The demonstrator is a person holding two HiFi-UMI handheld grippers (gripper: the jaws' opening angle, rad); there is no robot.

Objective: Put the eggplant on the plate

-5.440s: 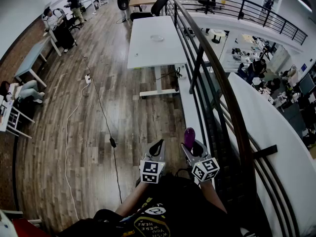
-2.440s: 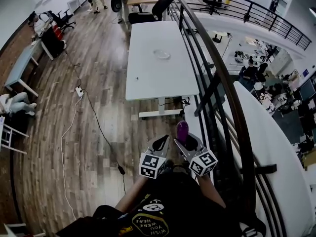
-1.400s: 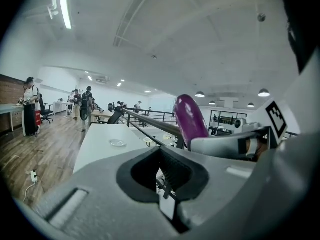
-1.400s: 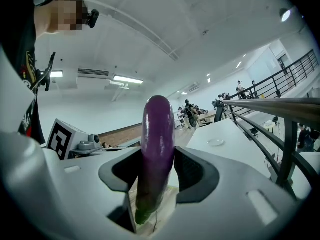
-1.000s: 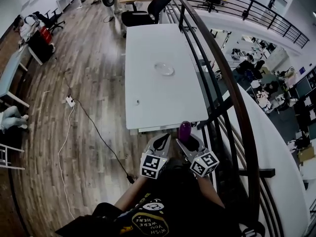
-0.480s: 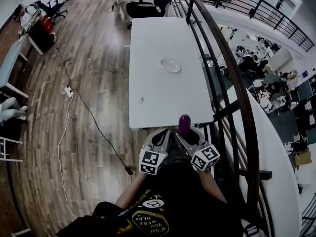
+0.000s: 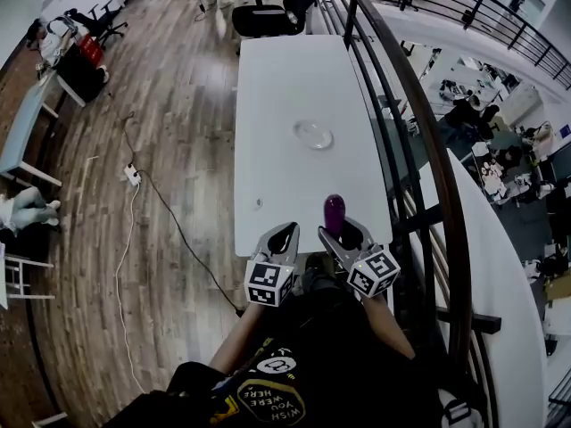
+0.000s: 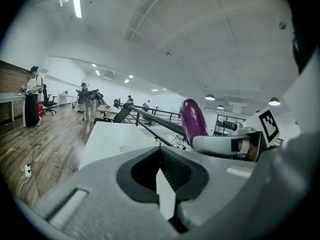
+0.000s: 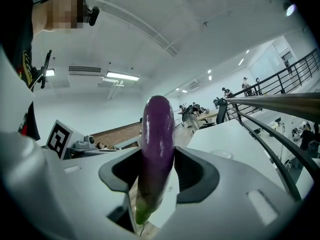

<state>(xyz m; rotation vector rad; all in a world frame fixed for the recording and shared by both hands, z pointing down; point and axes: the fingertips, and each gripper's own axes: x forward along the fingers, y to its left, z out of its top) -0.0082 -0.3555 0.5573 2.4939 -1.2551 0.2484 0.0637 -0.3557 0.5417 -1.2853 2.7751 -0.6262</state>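
Observation:
My right gripper [image 7: 346, 232] is shut on a purple eggplant [image 7: 334, 210], which stands upright between its jaws over the near edge of a long white table [image 7: 277, 87]. In the right gripper view the eggplant [image 9: 156, 144] fills the gap between the pads, green stem end down. A clear plate [image 7: 312, 135] lies on the table's middle, well beyond both grippers. My left gripper [image 7: 285, 232] is beside the right one, shut with nothing in it. From the left gripper view the eggplant [image 8: 192, 120] shows at the right.
A dark metal railing [image 7: 419, 150] runs close along the table's right side. A black office chair [image 7: 285, 7] stands at the far end. A small object [image 7: 258, 203] lies near the table's left edge. A cable [image 7: 169, 221] trails over the wooden floor at the left.
The table has come closer in the head view; both grippers have moved forward from short of it to over its near edge. The eggplant stays gripped in the right gripper.

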